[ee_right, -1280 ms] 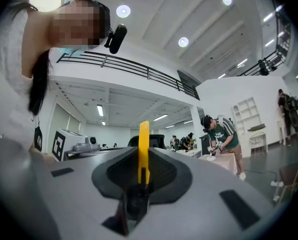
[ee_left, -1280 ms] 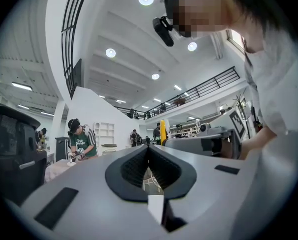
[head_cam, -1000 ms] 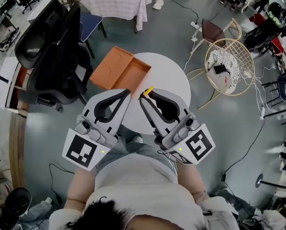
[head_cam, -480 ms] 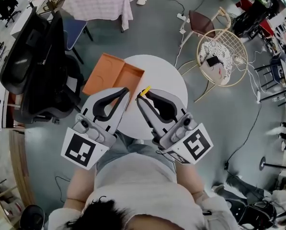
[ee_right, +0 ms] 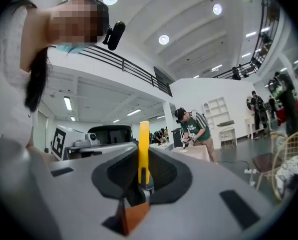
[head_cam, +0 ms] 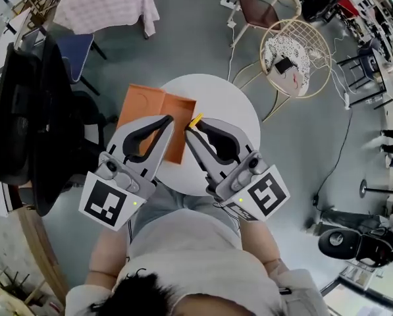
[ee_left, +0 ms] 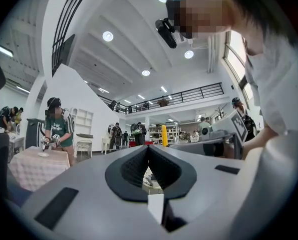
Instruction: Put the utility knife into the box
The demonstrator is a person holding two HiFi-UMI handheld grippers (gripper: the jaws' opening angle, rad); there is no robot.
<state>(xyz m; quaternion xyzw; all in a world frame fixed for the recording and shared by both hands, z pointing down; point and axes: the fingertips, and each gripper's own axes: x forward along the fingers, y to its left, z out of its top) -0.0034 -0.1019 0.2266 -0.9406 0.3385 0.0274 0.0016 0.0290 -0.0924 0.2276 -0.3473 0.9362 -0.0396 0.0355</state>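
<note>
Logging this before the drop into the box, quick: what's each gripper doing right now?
Left gripper: shut, nothing between its jaws.
Right gripper: shut on the yellow utility knife.

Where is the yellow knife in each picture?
Head view: knife at the middle, poking from the right gripper near the box.
Left gripper view: a yellow post just right of middle, over the right gripper.
Right gripper view: upright in the middle, clamped between the jaws.
Shared landmark: the right gripper holding it.
</note>
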